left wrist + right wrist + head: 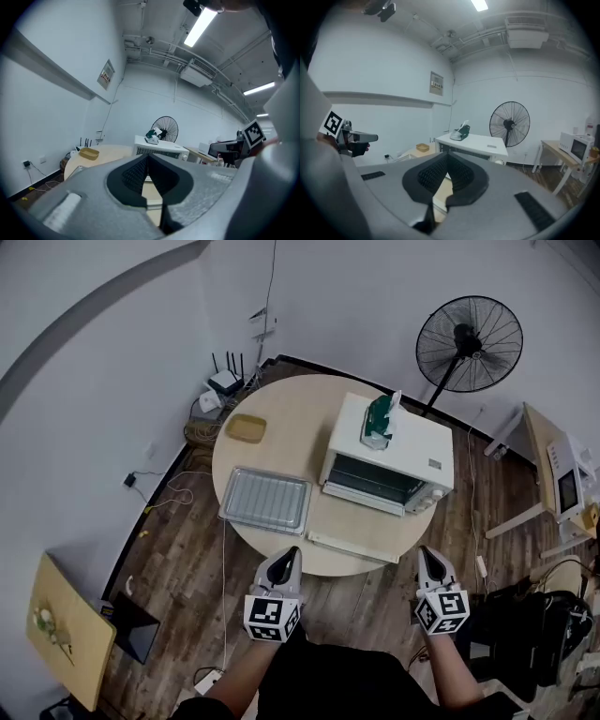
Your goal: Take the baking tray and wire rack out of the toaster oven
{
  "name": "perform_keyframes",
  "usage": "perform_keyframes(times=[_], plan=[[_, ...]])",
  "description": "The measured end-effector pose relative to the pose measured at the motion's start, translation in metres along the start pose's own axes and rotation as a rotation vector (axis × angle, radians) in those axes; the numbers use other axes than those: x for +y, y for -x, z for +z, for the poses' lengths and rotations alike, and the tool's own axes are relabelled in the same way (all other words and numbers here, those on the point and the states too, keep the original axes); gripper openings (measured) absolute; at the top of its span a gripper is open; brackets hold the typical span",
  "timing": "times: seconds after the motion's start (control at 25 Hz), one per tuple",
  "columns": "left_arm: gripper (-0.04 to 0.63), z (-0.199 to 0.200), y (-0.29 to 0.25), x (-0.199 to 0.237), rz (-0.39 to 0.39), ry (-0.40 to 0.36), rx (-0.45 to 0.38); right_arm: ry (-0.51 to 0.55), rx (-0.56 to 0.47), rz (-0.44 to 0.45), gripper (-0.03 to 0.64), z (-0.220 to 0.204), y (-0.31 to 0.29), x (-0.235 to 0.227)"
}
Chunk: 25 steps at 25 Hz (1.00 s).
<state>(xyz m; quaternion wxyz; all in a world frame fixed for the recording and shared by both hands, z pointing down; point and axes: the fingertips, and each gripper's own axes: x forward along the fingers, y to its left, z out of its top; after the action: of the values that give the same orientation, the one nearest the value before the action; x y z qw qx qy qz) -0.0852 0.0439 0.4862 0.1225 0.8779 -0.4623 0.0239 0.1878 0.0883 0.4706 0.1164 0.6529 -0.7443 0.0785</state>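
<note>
a round wooden table (281, 418) stands on a dark plank floor in a white-walled room. the baking tray (265, 500) lies flat on it, just beside the toaster oven (389, 451) on its left. fine bars show across the tray, which look like the wire rack resting in it, though i cannot be sure. the oven's door (349, 547) hangs open and flat toward the near table edge, and the cavity behind it is too dark to read. a green object (378, 421) sits on the oven's top.

the left gripper (291, 552) and right gripper (427, 551) hang at the near edge, well apart from the tray, both with jaws closed together and holding nothing.

the removal looks done or nearly so. before calling it finished, check the cavity from a level angle; if a rack remains, spread the jaws first, go in above the lowered door, and draw it out level.
</note>
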Motion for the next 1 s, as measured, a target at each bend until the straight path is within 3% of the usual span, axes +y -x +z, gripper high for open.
perform_keyframes(times=[0.44, 0.72, 1.0], plan=[[0.018, -0.012, 0.04, -0.102, 0.052, -0.044, -0.006, -0.025, -0.041, 0.044, 0.0, -0.039, 0.101, -0.025], [0.018, -0.042, 0.063, -0.158, 0.068, -0.058, 0.005, -0.034, -0.064, 0.061, 0.0, -0.059, 0.142, -0.037], [0.02, -0.053, 0.085, -0.178, 0.102, -0.043, 0.007, -0.027, -0.047, 0.088, 0.0, -0.072, 0.161, -0.037]])
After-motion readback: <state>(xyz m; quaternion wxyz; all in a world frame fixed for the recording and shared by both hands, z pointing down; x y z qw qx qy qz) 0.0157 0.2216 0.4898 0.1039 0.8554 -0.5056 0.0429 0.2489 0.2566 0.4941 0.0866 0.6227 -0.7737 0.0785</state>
